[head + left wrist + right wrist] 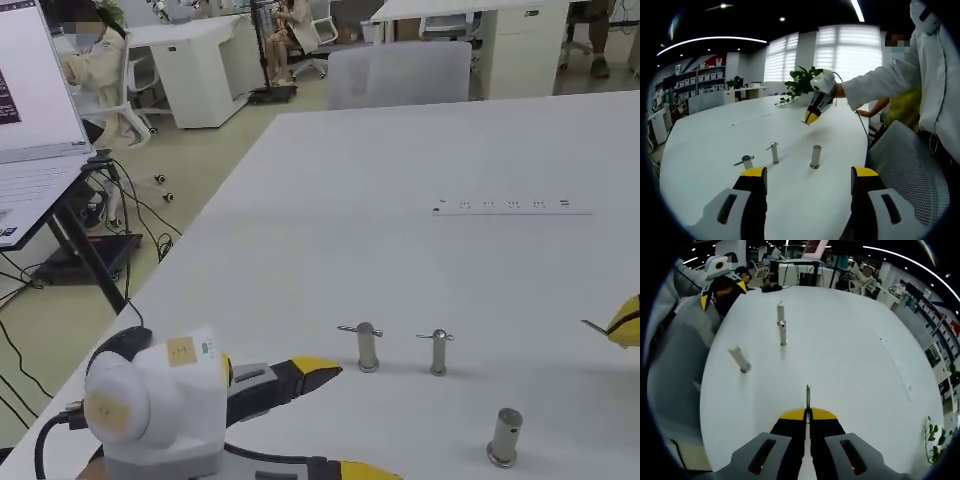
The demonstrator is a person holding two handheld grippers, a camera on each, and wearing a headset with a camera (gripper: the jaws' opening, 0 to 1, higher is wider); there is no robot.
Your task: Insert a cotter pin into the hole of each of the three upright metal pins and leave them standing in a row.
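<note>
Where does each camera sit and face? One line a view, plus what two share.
Head view: on the person's head, looking down at the table; left gripper and right gripper show.
Left gripper view: on that gripper, along its open jaws toward three metal pins; a sleeve shows.
Right gripper view: on that gripper, along shut jaws holding a cotter pin.
Shared: both gripper views show the pins and the other gripper.

It was an open-plan office: a long white desk (pixel 420 180), office chairs (pixel 400 72), a laptop (pixel 30 110) on a stand (pixel 85 250), shelving (pixel 695 80), window blinds (pixel 855 50), a potted plant (pixel 799 82).
</note>
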